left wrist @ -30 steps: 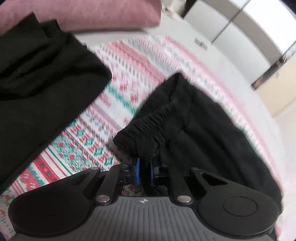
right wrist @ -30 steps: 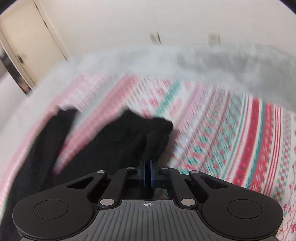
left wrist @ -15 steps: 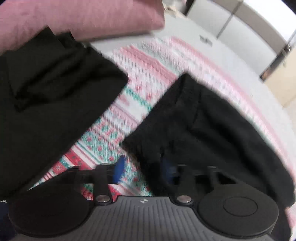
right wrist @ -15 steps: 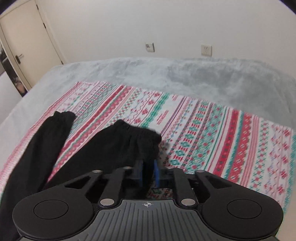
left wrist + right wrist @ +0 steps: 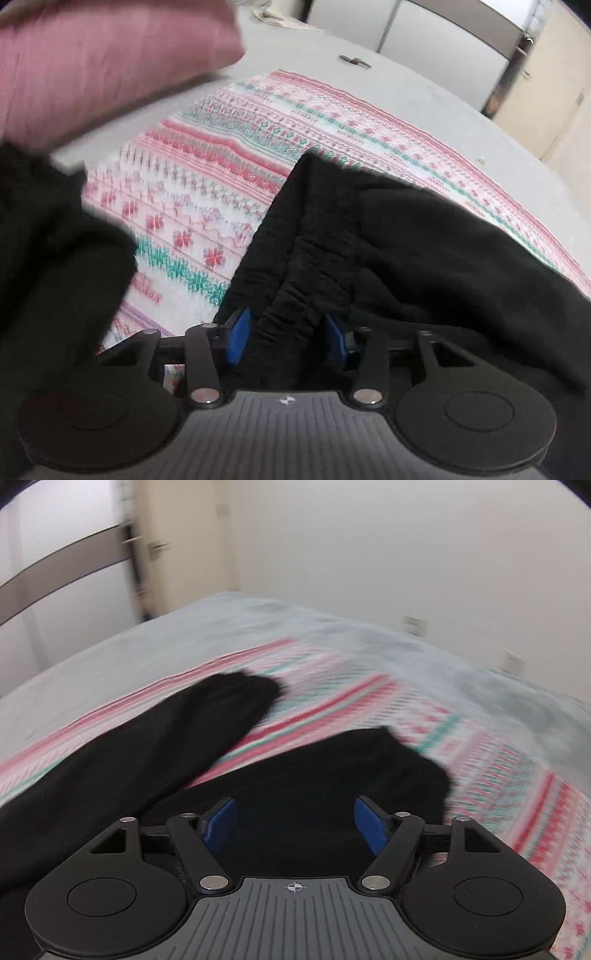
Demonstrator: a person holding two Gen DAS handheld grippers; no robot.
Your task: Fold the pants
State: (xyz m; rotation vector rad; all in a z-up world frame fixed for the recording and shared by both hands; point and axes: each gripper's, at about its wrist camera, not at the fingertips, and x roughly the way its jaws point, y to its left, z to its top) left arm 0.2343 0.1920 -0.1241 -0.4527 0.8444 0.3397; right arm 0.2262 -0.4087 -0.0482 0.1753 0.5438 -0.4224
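Both of your grippers have let go of the black pants (image 5: 424, 258): a second ago each was clamped on a bunch of dark fabric, and now the blue pads stand apart on both sides. That reads as the end of a carry-and-lay step, with the garment set down on the striped blanket (image 5: 207, 192) and the folding proper not yet begun.

Your right gripper (image 5: 294, 821) is spread wide above one trouser leg, whose cuff lies just ahead and a little right; the second leg stretches off to the left, apart from the first, with a band of blanket showing between them. The view is smeared with motion, so your hand appears to be swinging away.

Your left gripper (image 5: 287, 338) is open more narrowly, and the gathered elastic waistband (image 5: 310, 258) sits between its fingers, loose, no longer pinched. Another dark garment (image 5: 48, 258) lies beside it to the left, under a pink pillow (image 5: 103, 62).
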